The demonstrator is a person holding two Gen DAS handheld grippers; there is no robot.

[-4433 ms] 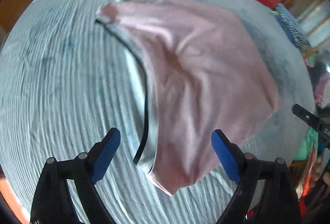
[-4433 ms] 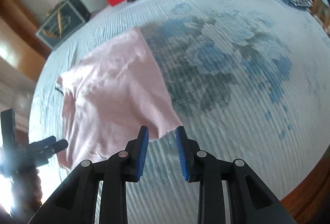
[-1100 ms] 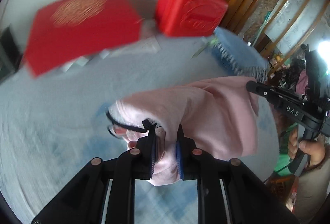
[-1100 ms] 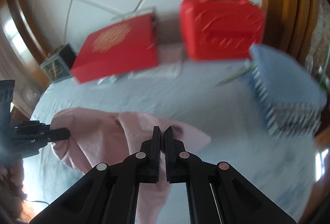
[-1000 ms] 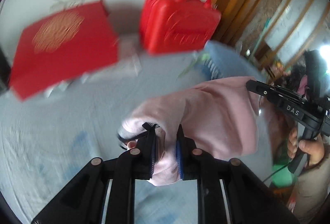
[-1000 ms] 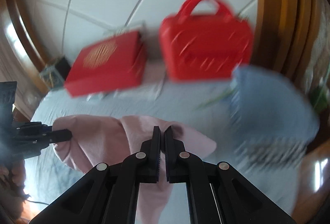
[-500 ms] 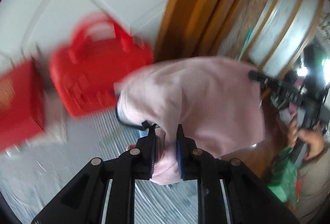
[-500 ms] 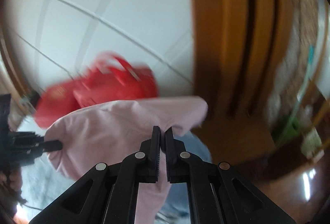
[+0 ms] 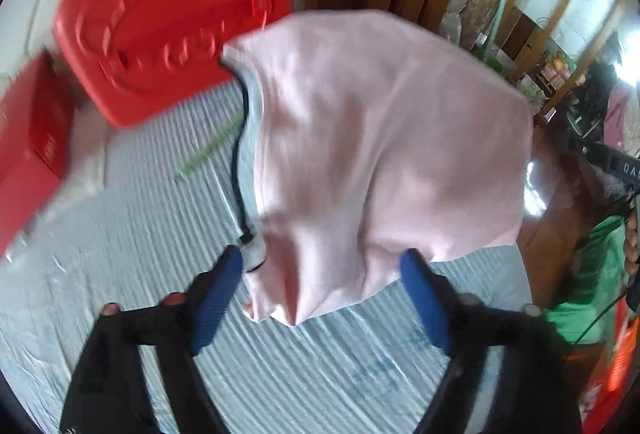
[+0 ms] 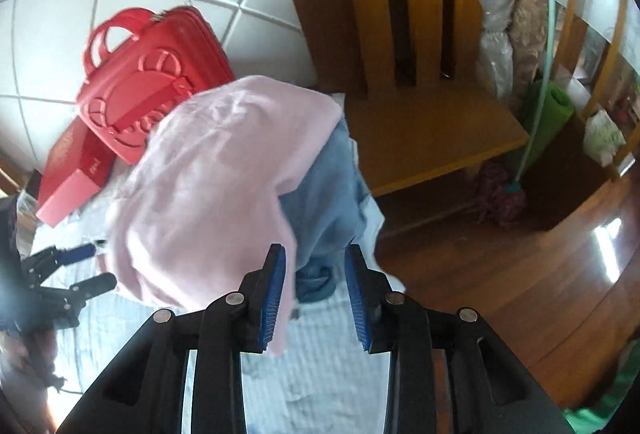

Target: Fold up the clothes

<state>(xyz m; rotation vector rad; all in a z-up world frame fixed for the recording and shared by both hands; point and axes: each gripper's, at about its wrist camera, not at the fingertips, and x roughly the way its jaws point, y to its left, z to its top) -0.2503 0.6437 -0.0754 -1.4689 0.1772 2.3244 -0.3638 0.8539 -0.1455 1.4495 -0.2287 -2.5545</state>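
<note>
The folded pink garment (image 9: 380,154) lies draped over a blue pile of clothes (image 10: 328,194) at the edge of the bed. My left gripper (image 9: 320,298) stands open just short of it, with the garment's near corner drooping between its blue pads. My right gripper (image 10: 316,298) is open too; the pink garment (image 10: 216,174) hangs down beside its left pad and the blue pile shows between the fingers. Each gripper appears in the other's view: the right gripper (image 9: 608,158) at the right edge, the left gripper (image 10: 68,274) at the lower left.
A red carry case (image 9: 172,14) and a red box (image 10: 72,178) stand on the striped bedcover (image 9: 140,234) behind the garment. A wooden frame and bench (image 10: 420,134) rise to the right, with a mop (image 10: 508,194) and the wooden floor (image 10: 540,294) beyond.
Both grippers were shut on the pink garment and carried it toward the red case. Now both have opened and let it go onto the blue pile.
</note>
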